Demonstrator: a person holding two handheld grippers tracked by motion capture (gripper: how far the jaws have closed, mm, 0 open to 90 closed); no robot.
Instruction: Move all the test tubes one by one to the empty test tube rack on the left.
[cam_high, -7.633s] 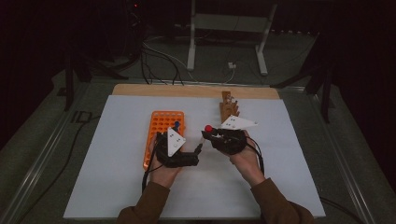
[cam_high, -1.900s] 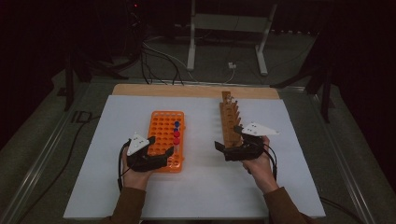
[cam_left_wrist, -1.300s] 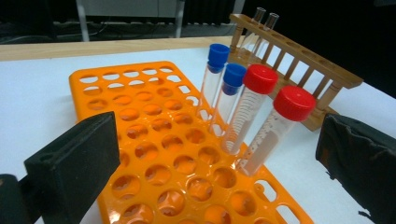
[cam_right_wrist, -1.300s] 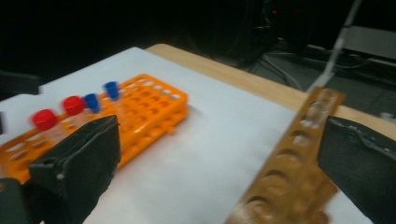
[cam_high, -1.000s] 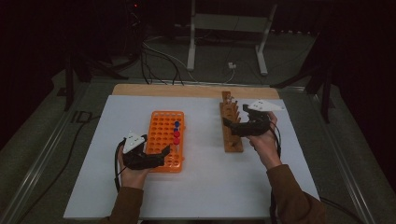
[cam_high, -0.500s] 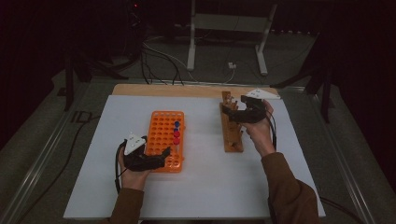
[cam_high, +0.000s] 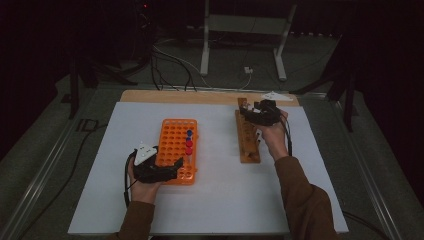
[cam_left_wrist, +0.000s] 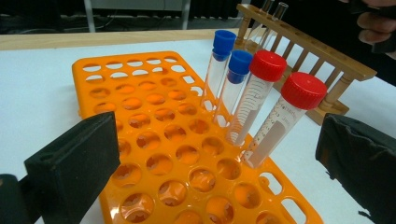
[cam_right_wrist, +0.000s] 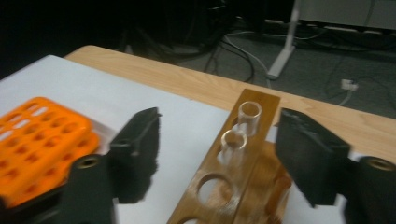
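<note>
Right gripper (cam_right_wrist: 217, 154) over far end of wooden rack (cam_right_wrist: 236, 186), fingers (cam_right_wrist: 137, 149) just closing, astride 2 glass tubes (cam_right_wrist: 233, 144), not pressing. Left gripper (cam_left_wrist: 215, 163) open at orange rack (cam_left_wrist: 154, 154) on bench (cam_high: 220, 200).

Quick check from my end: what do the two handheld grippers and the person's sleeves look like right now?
Both are black handheld units. The left gripper and right gripper each carry a pale three-cornered plate on top and trail a dark cable. Their fingers are blocky, matte black pads. The person's sleeves are brown.
</note>
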